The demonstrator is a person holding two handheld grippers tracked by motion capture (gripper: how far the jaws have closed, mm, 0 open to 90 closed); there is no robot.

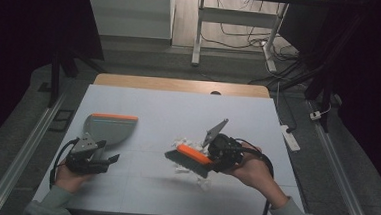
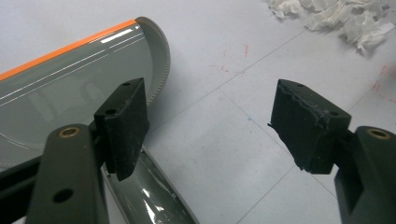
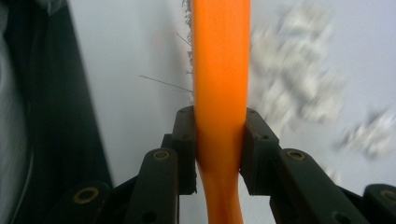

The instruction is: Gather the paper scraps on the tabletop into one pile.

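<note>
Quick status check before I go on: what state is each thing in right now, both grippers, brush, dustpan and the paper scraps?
Left gripper: open, jaws wide apart, holding nothing, over the dustpan's handle end.
Right gripper: shut on the brush's orange handle.
Brush: held, at the scraps.
Dustpan: lying flat on the table, not gripped, no scraps seen inside.
Paper scraps: loose pile on the table, beside the brush.

looks like a lab or test room tbh: white tabletop (image 1: 178, 112) standing on grey carpet, metal floor rails (image 1: 23, 152) down both sides, loose cables (image 1: 243, 38) and a power strip (image 1: 291, 137) on the floor, bare desk frame (image 1: 199, 28) behind
</note>
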